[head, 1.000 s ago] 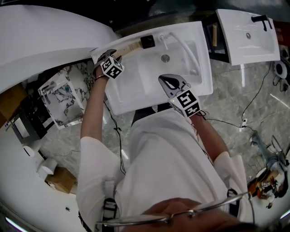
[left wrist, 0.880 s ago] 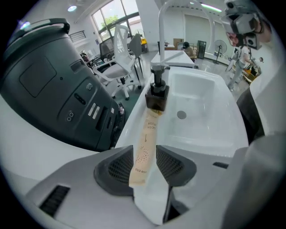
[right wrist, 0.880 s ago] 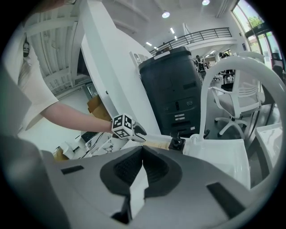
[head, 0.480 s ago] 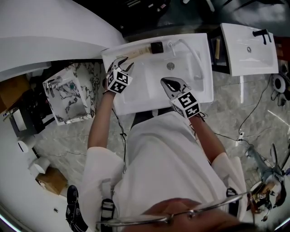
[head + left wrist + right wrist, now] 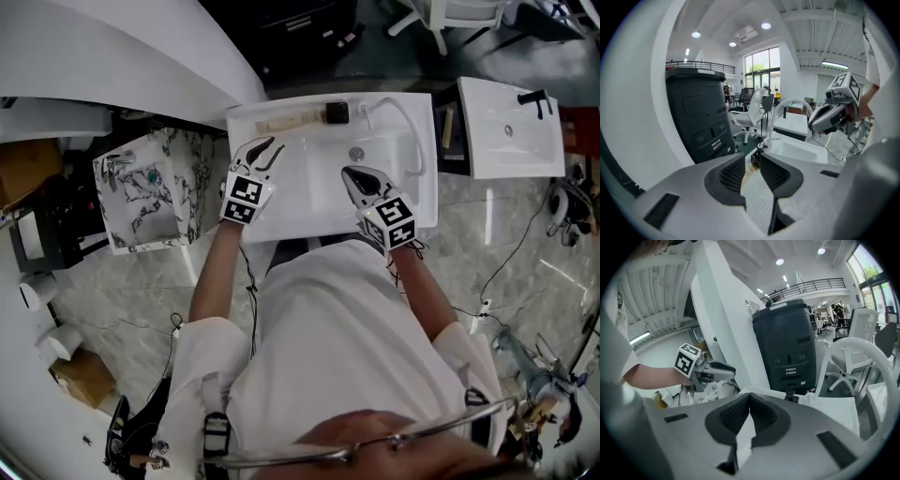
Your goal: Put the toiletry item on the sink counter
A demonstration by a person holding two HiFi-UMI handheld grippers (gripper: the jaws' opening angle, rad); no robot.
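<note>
The toiletry item, a pale tube (image 5: 292,118) with a black cap, lies along the back ledge of the white sink counter (image 5: 417,202). My left gripper (image 5: 266,148) hovers over the counter's left part, nearer than the tube. Its jaws have just been closing, still stand apart, and nothing is between them. In the left gripper view the tube (image 5: 748,171) shows beyond the gap. My right gripper (image 5: 352,174) hangs over the basin with its tips (image 5: 749,399) together and holds nothing.
A curved white faucet (image 5: 401,120) stands at the back right of the basin, with the drain (image 5: 356,153) below it. A second sink (image 5: 511,89) lies to the right, a marbled unit (image 5: 141,187) to the left. A dark cabinet (image 5: 701,117) stands behind.
My left gripper has come off the tube's left end, drawn back towards me and risen, with its jaws narrower. The tube stays on the ledge. The right gripper has barely moved.
</note>
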